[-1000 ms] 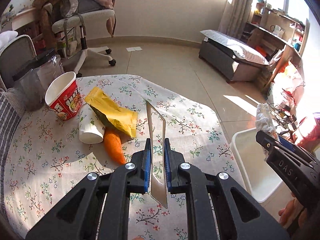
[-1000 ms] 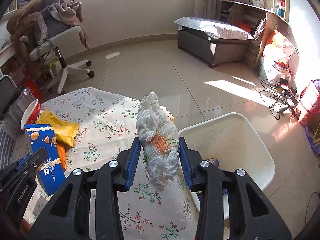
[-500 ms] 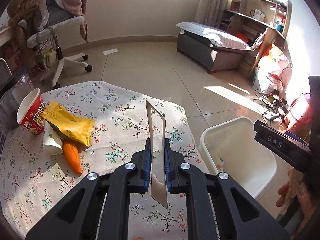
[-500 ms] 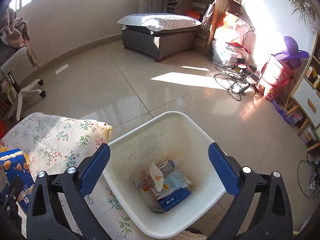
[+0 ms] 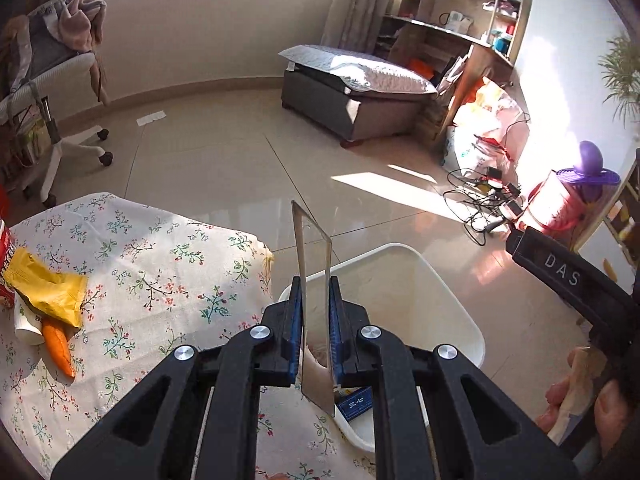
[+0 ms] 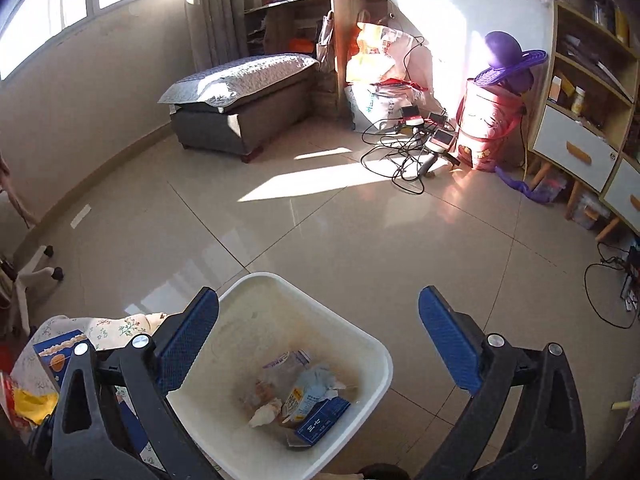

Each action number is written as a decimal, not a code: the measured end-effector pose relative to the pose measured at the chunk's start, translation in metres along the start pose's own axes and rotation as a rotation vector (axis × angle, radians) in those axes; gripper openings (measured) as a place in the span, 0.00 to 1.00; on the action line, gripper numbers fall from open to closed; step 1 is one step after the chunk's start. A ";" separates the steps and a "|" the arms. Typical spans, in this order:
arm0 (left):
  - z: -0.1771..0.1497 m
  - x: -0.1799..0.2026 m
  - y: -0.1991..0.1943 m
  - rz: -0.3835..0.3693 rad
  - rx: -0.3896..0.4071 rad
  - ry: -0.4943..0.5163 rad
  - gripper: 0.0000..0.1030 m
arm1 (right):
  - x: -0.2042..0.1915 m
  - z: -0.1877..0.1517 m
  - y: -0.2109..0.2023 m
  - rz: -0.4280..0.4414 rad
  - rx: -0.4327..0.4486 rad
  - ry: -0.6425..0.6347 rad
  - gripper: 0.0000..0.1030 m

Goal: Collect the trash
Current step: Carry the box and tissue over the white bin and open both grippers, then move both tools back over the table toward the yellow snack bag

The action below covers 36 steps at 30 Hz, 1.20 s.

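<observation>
The left gripper (image 5: 316, 320) has its fingers clenched on a flat blue cardboard box (image 5: 314, 312), seen edge-on in the left wrist view as a thin upright sheet, and holds it over the near left rim of the white plastic trash bin (image 5: 460, 308) that stands on the floor just to the right of the desk. The right gripper (image 6: 318, 344) hangs above the same bin with its fingers released wide and nothing between them.

At the bottom of the bin lie crumpled white paper (image 6: 264, 414), a small carton (image 6: 298, 398) and a blue packet (image 6: 320, 424), so part of the collecting looks done. The box in the left fingers appears to be the next piece to go in; it is not yet dropped.

On the floral-clothed desk (image 5: 160, 272), toward its left side, some pieces remain: a yellow snack bag (image 5: 48, 292), an orange carrot (image 5: 58, 346) just near of it, a white paper cup (image 5: 26, 326) lying partly under the bag, and the edge of a red instant-noodle cup (image 5: 6, 264) at the far left. By my judgement the job is somewhere past its middle, with these items and the held box left.
</observation>
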<state>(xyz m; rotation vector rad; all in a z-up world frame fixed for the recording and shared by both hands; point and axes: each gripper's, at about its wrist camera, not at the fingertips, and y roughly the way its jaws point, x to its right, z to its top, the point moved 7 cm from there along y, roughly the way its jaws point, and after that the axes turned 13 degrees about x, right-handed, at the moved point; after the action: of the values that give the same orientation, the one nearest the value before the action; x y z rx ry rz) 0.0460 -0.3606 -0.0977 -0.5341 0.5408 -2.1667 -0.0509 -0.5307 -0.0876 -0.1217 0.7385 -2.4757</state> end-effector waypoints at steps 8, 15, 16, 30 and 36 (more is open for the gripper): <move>-0.001 0.024 0.016 -0.133 -0.054 -0.078 0.45 | 0.013 0.002 0.001 -0.023 0.011 0.048 0.93; 0.007 -0.018 0.006 0.015 -0.030 -0.076 0.64 | -0.015 -0.002 -0.008 0.015 0.030 -0.034 0.93; 0.008 -0.025 0.004 0.044 -0.025 -0.073 0.65 | -0.023 -0.005 -0.010 0.026 0.031 -0.053 0.93; -0.007 -0.153 -0.040 0.379 -0.026 -0.115 0.79 | -0.136 -0.045 -0.046 0.189 0.045 -0.283 0.93; -0.016 -0.206 -0.063 0.474 -0.035 -0.159 0.79 | -0.186 -0.064 -0.066 0.266 0.040 -0.341 0.93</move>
<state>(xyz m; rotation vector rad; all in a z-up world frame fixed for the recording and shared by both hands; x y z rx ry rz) 0.1164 -0.1575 -0.1154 -0.5302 0.5547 -1.6536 0.0596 -0.3555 -0.0946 -0.3941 0.5210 -2.1407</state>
